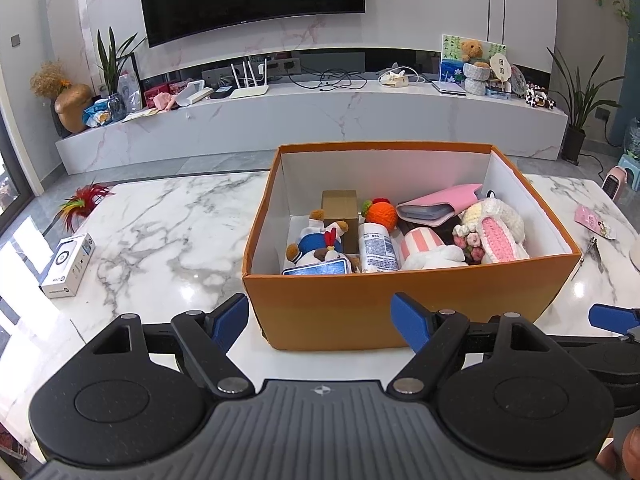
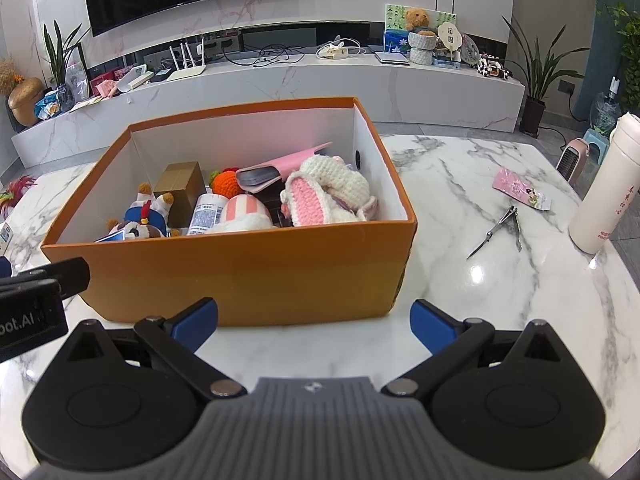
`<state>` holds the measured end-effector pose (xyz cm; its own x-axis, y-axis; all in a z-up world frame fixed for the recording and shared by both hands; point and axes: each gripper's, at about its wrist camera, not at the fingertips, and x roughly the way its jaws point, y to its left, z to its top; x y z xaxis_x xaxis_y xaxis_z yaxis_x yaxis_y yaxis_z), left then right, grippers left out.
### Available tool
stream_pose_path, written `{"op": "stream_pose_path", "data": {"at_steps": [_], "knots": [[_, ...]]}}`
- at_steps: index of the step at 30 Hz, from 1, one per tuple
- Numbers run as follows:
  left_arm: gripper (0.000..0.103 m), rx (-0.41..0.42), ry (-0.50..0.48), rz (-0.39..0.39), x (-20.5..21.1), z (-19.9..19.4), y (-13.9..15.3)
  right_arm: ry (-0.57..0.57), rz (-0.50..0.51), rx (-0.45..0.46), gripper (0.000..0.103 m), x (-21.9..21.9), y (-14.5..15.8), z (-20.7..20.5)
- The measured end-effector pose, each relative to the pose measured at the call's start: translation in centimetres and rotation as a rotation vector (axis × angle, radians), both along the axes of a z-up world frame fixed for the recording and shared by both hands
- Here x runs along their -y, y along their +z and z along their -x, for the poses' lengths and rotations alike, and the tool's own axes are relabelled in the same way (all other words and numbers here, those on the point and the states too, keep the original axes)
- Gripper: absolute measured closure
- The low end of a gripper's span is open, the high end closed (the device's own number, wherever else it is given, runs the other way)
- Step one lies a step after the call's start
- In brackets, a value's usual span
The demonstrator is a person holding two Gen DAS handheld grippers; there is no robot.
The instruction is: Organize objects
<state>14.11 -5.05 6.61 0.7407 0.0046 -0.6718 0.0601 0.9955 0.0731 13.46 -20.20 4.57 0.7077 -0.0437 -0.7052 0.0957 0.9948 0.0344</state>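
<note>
Orange cardboard box [image 1: 400, 304], seen from the left wrist on the marble table [image 1: 168, 216] beyond the empty, spread left gripper [image 1: 320, 320], looks light but flexible-walled, while the right wrist view shows the right gripper [image 2: 314, 322] likewise apart and empty, so grasp near corners.

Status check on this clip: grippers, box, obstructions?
Left gripper and right gripper open, empty. Orange box part-filled. Scissors, white carton outside it. Nothing in the way.
</note>
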Motion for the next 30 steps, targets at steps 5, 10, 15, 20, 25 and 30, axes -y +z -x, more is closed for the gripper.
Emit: {"op": "stream_pose_path", "data": {"at_steps": [5, 10, 15, 20, 25, 30], "knots": [[0.01, -0.001, -0.001, 0.001, -0.04, -0.05, -0.04, 0.002, 0.0, 0.001, 0.001, 0.07, 0.07, -0.03], [0.01, -0.003, -0.001, 0.002, -0.04, -0.05, -0.05, 0.004, 0.002, 0.002, 0.001, 0.07, 0.08, -0.03], [0.01, -0.005, -0.005, -0.002, 0.08, 0.01, -0.08, 0.002, 0.002, 0.001, 0.001, 0.03, 0.07, -0.01], [0.01, -0.006, -0.005, 0.0, 0.08, 0.01, -0.08, 0.002, 0.002, 0.001, 0.001, 0.02, 0.07, 0.02], [0.01, -0.006, -0.005, 0.0, 0.09, 0.01, -0.08, 0.002, 0.001, 0.001, 0.001, 0.02, 0.06, 0.02], [0.01, -0.008, -0.011, 0.0, 0.11, 0.0, -0.15, 0.002, 0.002, 0.001, 0.001, 0.01, 0.06, 0.0]]}}
